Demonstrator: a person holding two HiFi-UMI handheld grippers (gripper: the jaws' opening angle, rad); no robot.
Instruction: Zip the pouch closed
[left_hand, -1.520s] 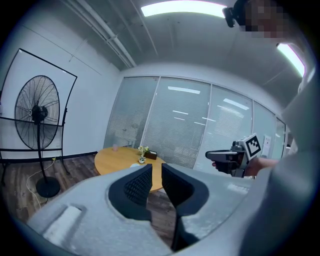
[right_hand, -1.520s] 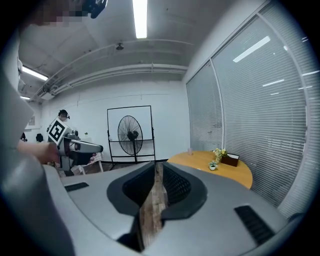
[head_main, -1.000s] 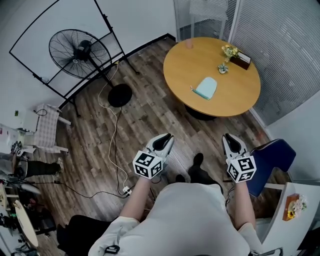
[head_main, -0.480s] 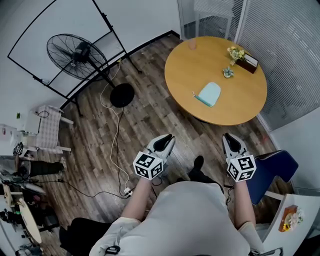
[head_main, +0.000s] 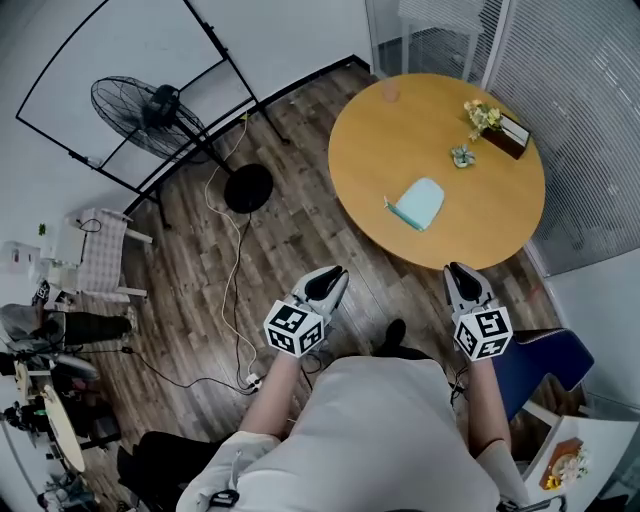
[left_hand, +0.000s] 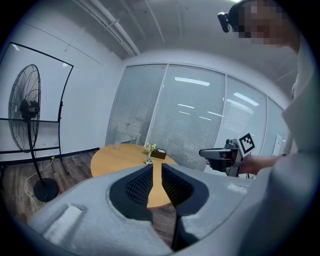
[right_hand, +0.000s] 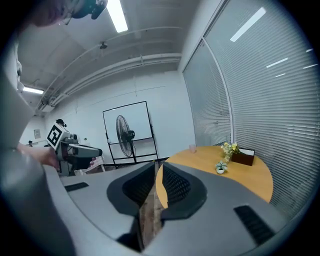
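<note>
Pale blue fabric pouch (head_main: 418, 203) lies on the round wooden counter (head_main: 370, 130); left tongs (head_main: 334, 273) and right tongs (head_main: 457, 271) hover well short of it, both narrow and empty.

Pale teal pouch (head_main: 418, 203) on an orange-tan table (head_main: 400, 120), ahead of the grey, black-padded left gripper (head_main: 333, 274) and right gripper (head_main: 456, 271). Black fan (head_main: 150, 110) beyond the left; navy chair (head_main: 545, 360) beside the right.

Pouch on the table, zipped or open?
Cannot tell. The pouch lies flat on the round table, too small to show its zipper.
</note>
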